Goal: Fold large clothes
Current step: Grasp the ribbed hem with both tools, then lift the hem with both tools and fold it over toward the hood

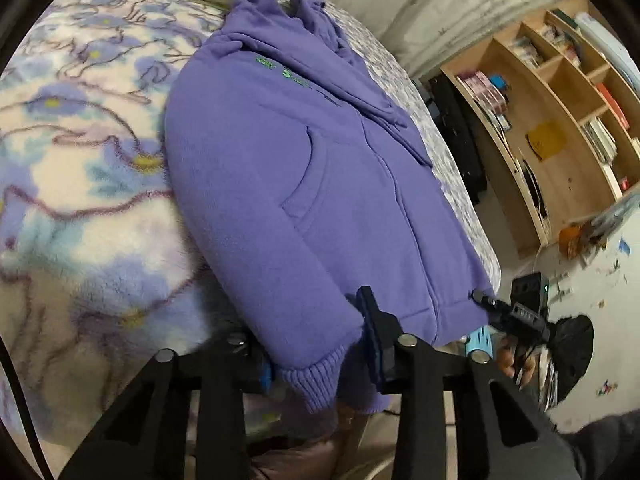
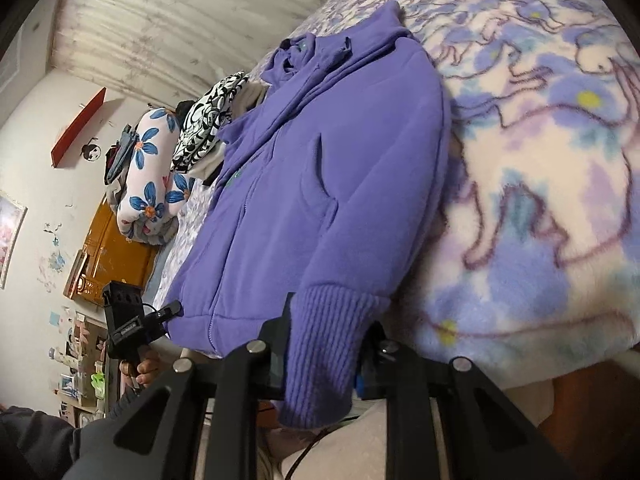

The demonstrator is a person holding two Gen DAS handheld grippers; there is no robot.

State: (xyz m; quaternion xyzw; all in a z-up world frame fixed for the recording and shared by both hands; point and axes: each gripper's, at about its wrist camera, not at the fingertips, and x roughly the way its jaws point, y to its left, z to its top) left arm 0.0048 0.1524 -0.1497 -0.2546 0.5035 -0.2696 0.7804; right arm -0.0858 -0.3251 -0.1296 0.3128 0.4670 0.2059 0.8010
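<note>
A purple zip hoodie (image 1: pixel 288 168) lies front-up on the bed, sleeves folded in, hood at the far end; it also shows in the right wrist view (image 2: pixel 320 184). My left gripper (image 1: pixel 316 356) is shut on its ribbed cuff (image 1: pixel 312 380) at the near hem corner. My right gripper (image 2: pixel 324 352) is shut on the other ribbed cuff (image 2: pixel 324 332) and hem corner. Each gripper shows in the other's view: the right one (image 1: pixel 516 316) at the hem's right corner, the left one (image 2: pixel 132 320) at its left corner.
A floral fleece blanket (image 1: pixel 80 184) covers the bed. Pillows and folded clothes (image 2: pixel 192 148) sit at the bed's head. A wooden shelf unit (image 1: pixel 560 120) stands across the littered floor (image 1: pixel 600 272). An orange cabinet (image 2: pixel 116 248) is by the wall.
</note>
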